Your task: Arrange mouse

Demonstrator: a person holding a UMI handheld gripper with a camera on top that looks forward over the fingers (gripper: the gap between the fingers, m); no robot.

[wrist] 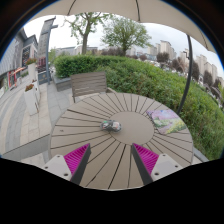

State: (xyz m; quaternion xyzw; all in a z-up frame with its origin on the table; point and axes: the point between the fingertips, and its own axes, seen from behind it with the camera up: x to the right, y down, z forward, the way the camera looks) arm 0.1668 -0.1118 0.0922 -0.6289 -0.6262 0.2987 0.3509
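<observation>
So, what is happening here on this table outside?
A person holds a gripper over a round wooden table outdoors. Its two fingers are open and hold nothing. A small mouse lies on the table beyond the fingers, near the middle, and nothing touches it. A flat coloured pad lies toward one side of the table. A wooden chair stands at the far side, in front of a hedge.

Small object [111, 125] mid-table [100, 150]: too small to identify. Flat item [166, 124] at table edge: unreadable.
</observation>
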